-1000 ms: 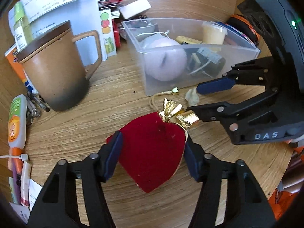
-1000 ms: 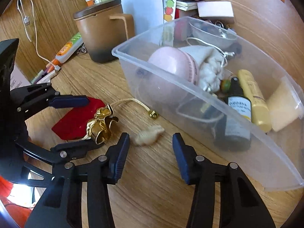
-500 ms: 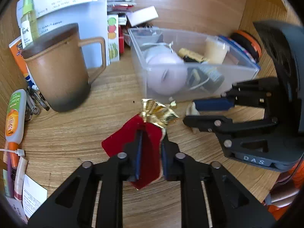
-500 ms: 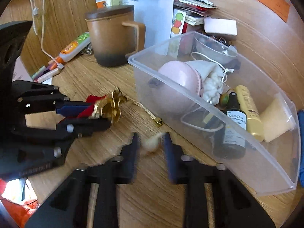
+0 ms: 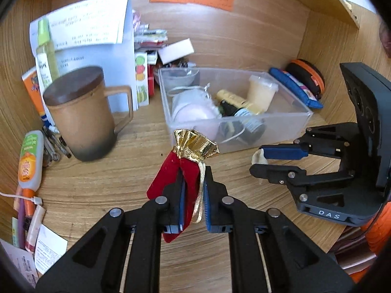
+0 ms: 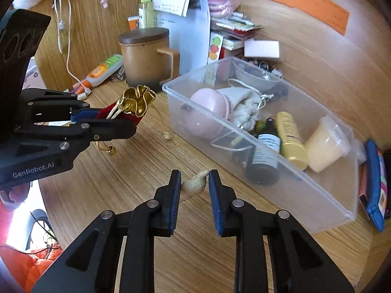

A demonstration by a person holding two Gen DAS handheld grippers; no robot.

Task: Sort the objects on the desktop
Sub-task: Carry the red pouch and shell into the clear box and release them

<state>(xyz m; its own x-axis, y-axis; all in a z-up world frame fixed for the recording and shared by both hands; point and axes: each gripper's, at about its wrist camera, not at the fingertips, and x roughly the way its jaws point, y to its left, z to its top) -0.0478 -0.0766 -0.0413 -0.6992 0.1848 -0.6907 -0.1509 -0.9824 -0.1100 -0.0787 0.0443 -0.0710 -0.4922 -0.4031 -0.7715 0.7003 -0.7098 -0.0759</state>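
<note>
Wood-grain desk (image 6: 136,178) is carrying everything. Nearest, the left gripper (image 5: 193,188) is clamping a red velvet pouch (image 5: 171,178) with a gold ruffled neck, holding it lifted off the desk, its gold cord dangling. Beside it, the right gripper (image 6: 194,183) is pinching a small cream shell (image 6: 194,185) between its blue pads. Beyond both, a clear plastic bin (image 6: 305,188) is sitting mid-desk holding a pink round case, bottles and a cup. Further back left, a brown lidded mug (image 5: 80,119) is standing before papers against the back wall.
</note>
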